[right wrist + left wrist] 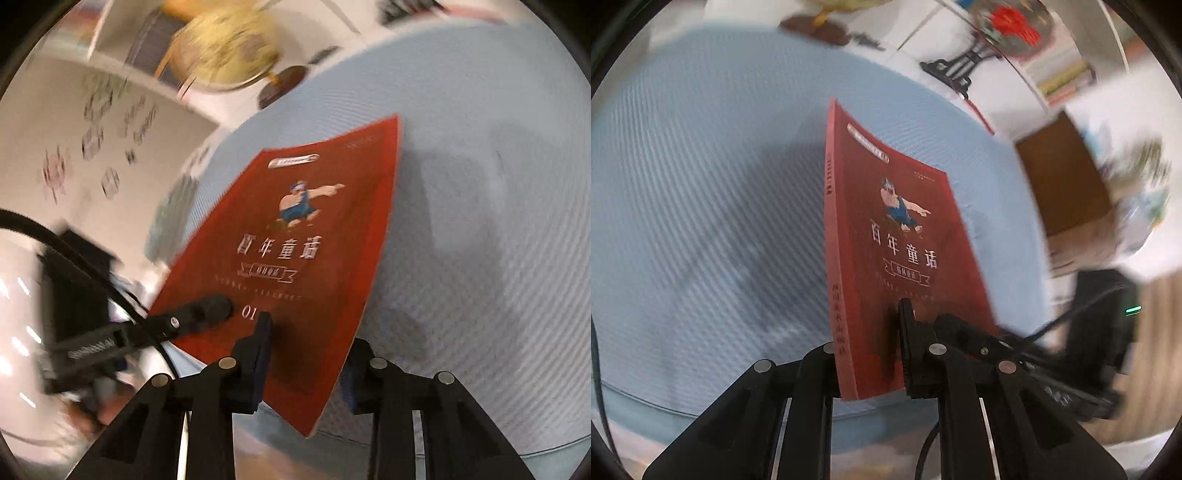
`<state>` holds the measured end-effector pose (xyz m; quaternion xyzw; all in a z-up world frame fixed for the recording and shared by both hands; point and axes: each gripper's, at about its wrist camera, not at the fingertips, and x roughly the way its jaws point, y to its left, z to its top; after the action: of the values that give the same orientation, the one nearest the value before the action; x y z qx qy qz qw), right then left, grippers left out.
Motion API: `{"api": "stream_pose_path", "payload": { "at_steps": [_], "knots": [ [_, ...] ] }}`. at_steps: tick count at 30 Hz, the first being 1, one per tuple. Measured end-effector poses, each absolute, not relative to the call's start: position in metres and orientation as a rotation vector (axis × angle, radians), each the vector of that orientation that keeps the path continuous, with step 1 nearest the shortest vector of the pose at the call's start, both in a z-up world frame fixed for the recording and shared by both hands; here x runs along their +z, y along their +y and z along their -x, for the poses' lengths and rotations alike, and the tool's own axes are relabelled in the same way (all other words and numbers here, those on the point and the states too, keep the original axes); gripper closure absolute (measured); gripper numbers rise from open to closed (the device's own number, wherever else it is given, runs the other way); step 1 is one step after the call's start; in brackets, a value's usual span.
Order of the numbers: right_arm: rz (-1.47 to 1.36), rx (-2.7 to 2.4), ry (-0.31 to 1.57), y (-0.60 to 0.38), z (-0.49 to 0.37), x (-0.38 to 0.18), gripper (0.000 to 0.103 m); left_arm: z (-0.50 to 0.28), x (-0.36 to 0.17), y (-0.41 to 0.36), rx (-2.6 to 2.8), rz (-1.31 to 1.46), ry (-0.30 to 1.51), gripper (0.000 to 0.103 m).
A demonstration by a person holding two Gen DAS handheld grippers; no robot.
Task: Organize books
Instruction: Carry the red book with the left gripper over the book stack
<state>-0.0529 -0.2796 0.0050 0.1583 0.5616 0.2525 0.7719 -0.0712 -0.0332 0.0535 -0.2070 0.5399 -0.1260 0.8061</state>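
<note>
both grippers have the red paperback (897,229) pinched by its lower edge, held up above the pale blue mat (701,184): the left gripper (871,354) is clamped near the spine, and the right gripper (306,354) is closed across the same edge. if the two pull apart or twist, the thin cover could crease or slip free. the cover reads 百年童话 with "01" below; the smaller print is too blurred to read.

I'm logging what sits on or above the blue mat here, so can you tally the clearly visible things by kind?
Red book: 1
Grippers, left gripper and right gripper: 2
Globe: 1
Blue mat: 1
Total: 5
</note>
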Motion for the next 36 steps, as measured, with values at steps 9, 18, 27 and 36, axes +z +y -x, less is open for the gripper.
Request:
{"api": "stream_pose_path", "payload": {
  "at_steps": [9,18,27,36],
  "knots": [
    [-0.155,0.648,1.128,-0.230,0.066,0.036,0.071,0.088,0.085,0.001,-0.218,0.383,1.064,0.092],
    [-0.133,0.724,1.024,-0.135,0.063,0.082,0.071,0.109,0.137,0.096,-0.162,0.392,0.934,0.092],
    [-0.153,0.797,0.927,0.007,0.034,0.116,0.070,0.104,0.180,0.231,-0.124,0.396,0.818,0.091],
    [-0.125,0.783,0.929,0.131,-0.003,0.098,0.069,0.073,0.163,0.347,-0.097,0.410,0.801,0.091]
  ]
}}
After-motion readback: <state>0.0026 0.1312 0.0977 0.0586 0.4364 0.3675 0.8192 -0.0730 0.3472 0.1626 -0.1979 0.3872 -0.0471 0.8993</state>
